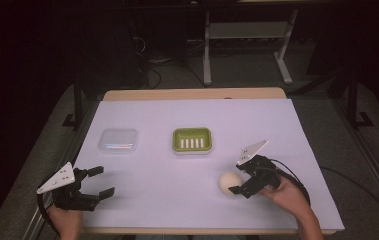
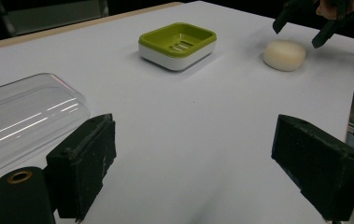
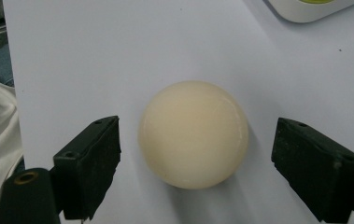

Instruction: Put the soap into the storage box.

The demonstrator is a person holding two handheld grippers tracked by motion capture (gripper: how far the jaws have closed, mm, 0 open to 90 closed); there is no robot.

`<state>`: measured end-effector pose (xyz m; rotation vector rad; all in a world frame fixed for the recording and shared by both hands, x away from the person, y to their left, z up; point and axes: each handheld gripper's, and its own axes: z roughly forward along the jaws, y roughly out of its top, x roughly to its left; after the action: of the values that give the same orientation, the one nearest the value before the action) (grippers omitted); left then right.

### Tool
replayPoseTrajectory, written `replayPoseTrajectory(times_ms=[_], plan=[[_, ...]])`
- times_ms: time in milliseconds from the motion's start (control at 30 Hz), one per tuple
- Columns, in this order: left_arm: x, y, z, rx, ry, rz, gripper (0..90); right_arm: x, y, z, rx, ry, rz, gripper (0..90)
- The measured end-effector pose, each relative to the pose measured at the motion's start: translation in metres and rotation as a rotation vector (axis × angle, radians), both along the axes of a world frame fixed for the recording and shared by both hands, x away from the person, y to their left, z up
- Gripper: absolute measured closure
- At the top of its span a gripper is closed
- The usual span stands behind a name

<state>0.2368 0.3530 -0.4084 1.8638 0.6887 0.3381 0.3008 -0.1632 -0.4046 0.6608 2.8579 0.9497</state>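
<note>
The left tongs (image 1: 101,181) are held by the left hand (image 1: 66,220) at the near left corner of the table (image 1: 287,125), with the jaws spread wide and nothing between them. In the left gripper view, bare white tabletop is seen between the two black jaws of the left tongs (image 2: 191,156). A clear lid (image 1: 119,140) lies ahead of these tongs, flat on the table; its edge (image 2: 23,119) is seen just beyond the left jaw. A green dish (image 1: 192,140) sits farther ahead and to the right of the left tongs (image 2: 178,45), well apart from the lid. The soap (image 1: 230,182) lies just beside the right tongs (image 1: 237,176), which are held by the right hand (image 1: 289,196) at the near right of the table. In the right gripper view, the soap (image 3: 193,134) is seen between the spread jaws of the right tongs (image 3: 195,170), with a gap left on each side, so it is not pinched. A corner of the dish (image 3: 312,7) is seen beyond the soap.
</note>
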Motion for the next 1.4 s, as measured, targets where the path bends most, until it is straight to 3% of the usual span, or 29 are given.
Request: replayPoseTrajectory(times_ms=[467, 1400], plan=[[0.000, -0.002, 0.000, 0.005, 0.006, -0.003, 13.2, 0.005, 0.013, -0.014, -0.046, 0.007, 0.031, 14.6], [0.002, -0.003, -0.001, 0.010, 0.012, -0.003, 13.1, 0.008, 0.023, -0.028, -0.106, 0.036, 0.028, 15.1]])
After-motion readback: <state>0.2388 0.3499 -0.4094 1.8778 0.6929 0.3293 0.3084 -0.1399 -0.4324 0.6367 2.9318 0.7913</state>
